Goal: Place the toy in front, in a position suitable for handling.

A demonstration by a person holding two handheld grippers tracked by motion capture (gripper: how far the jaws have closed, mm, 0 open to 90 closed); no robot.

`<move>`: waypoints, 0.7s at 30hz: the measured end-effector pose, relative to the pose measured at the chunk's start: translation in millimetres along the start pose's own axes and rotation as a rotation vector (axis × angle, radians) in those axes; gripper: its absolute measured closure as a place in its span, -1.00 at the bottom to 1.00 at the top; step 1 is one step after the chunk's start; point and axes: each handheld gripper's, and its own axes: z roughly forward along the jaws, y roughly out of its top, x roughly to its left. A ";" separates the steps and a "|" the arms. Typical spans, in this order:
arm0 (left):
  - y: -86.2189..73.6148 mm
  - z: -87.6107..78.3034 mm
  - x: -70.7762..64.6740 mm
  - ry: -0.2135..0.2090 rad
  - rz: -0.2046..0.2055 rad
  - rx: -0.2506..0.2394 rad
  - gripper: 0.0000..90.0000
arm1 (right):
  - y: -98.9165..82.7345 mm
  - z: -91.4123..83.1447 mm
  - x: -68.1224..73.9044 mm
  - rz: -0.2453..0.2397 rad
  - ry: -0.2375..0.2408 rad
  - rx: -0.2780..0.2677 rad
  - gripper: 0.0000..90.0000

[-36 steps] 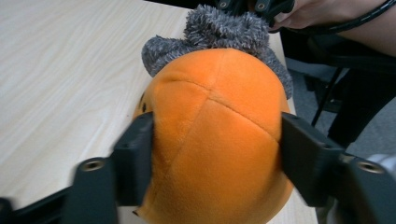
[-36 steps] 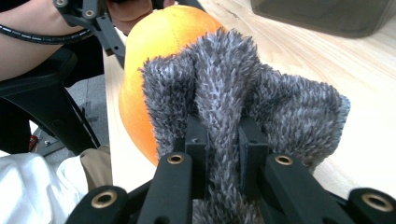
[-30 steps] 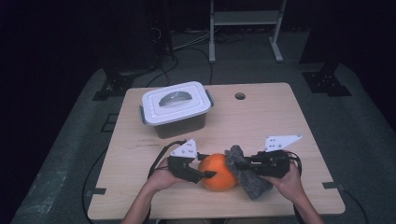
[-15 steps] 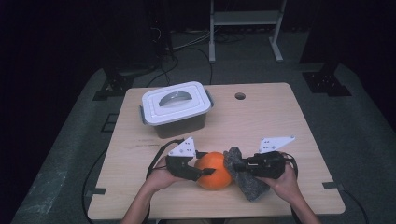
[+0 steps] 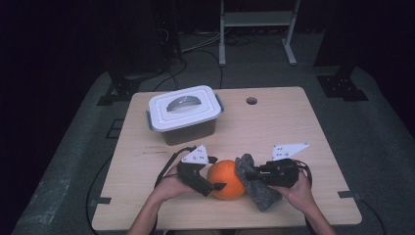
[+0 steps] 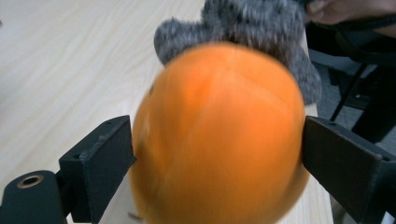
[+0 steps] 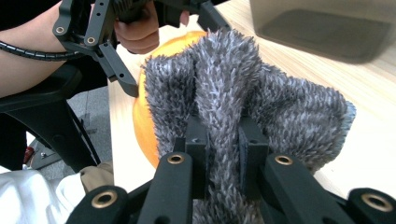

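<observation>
Dark floor and stands surround a pale wooden counter [image 5: 293, 127], with a lidded white box [image 5: 185, 113] toward its far left corner. Close to the near edge sits an orange ball [image 5: 226, 179], a little left of the middle.

On the ball's left, the left hand-held gripper [image 5: 215, 185] has its jaws on either side of it. They have just been opening, and in the left gripper view the black pads [image 6: 105, 161] stand beside the ball [image 6: 217, 135] without clearly pressing it, so the ball looks released and resting on the counter. On the ball's other side, the right hand-held gripper [image 5: 254, 171] is clamped together on a fold of grey fluffy cloth [image 5: 257, 183]; the right gripper view shows the pile [image 7: 233, 107] bunched between its jaws and lying against the orange skin.

The work appears to be wiping the ball. To do it well, the left jaws should steady the ball again before the cloth moves, since a round thing will roll toward the near edge under a sideways push. Keep the cloth's grip deep and sweep across the top.
</observation>
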 end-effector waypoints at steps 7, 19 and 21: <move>-3.1 -3.8 -1.6 -0.013 0.033 -0.024 -0.28 | -3.3 -6.2 -6.6 0.032 -0.014 0.017 0.72; 5.4 8.0 -12.9 -0.022 0.047 -0.029 -0.53 | 7.2 -10.6 4.8 0.000 0.024 -0.055 0.72; 4.4 8.8 -10.1 -0.027 0.024 -0.030 -0.73 | 3.0 -10.8 1.7 0.009 0.028 -0.046 0.72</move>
